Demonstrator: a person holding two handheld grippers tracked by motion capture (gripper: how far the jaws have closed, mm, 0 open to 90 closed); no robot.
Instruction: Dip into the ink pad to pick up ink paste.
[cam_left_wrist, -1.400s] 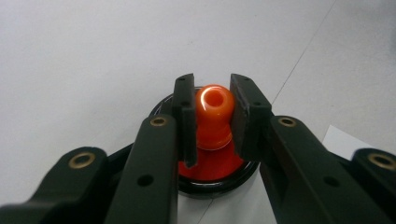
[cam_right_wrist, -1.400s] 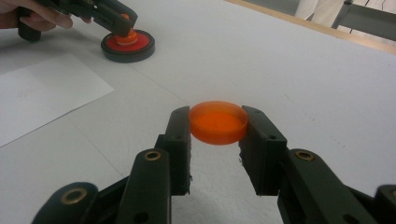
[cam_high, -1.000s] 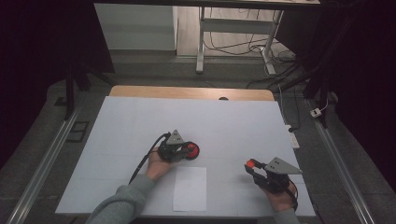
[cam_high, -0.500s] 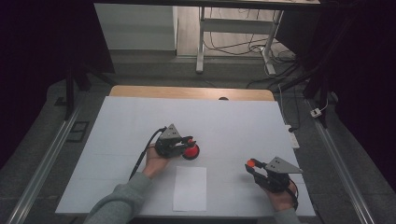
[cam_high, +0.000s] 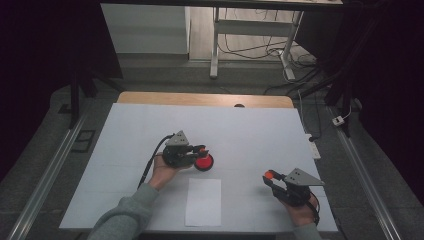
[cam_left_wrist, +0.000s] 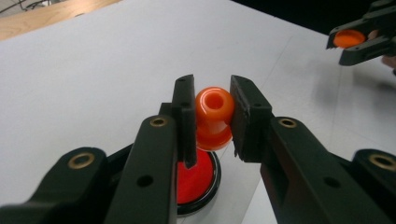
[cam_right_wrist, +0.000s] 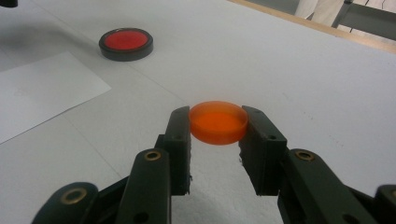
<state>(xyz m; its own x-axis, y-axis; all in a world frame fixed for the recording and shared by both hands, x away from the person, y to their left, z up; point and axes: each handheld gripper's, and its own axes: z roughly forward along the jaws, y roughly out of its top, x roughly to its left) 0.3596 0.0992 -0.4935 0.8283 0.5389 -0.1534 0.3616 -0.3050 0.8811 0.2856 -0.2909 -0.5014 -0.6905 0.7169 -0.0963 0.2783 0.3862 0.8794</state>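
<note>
My left gripper (cam_left_wrist: 212, 112) is shut on a small orange knob-shaped stamp (cam_left_wrist: 214, 122), held just above a round red ink pad in a black dish (cam_left_wrist: 197, 176). From the high view, the left gripper (cam_high: 200, 149) hovers over the red pad (cam_high: 204, 162) near the middle of the table. The right gripper (cam_right_wrist: 217, 128) is shut on a flat orange disc (cam_right_wrist: 218, 122), clamped by its edge above the table. In the high view that right gripper (cam_high: 269, 176) is at the front right. The left gripper view shows it with the disc (cam_left_wrist: 349, 38) at upper right.
A white sheet of paper (cam_high: 203, 201) lies at the front centre of the white table top (cam_high: 260, 125), between the two hands; it also appears as the sheet of paper (cam_right_wrist: 42, 91) beside the red pad (cam_right_wrist: 126, 42). A wooden strip (cam_high: 200, 98) borders the far edge.
The left hand has lifted its gripper with the orange stamp up off the red pad, which stayed put. The right hand has kept still.
</note>
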